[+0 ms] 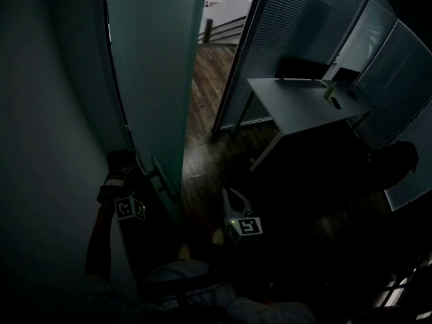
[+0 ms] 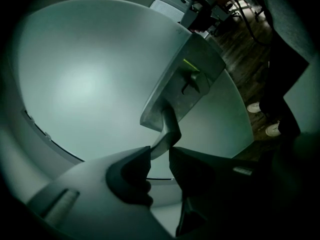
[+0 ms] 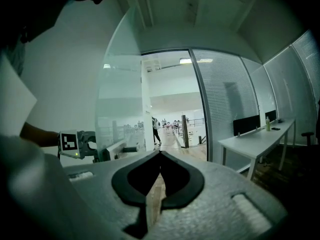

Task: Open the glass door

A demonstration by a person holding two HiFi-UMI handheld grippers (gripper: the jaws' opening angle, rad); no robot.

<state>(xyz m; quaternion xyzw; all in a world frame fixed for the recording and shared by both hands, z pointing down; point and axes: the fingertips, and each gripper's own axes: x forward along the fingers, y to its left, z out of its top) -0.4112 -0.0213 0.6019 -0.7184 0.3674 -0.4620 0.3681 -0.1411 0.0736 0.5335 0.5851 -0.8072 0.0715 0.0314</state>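
Since my left gripper is clamped on the handle of the glass door, which stands ajar at my near left, I'd squeeze firm and pull along the door's arc, not straight back, with my right gripper, pinched shut on nothing, well off the door's edge.
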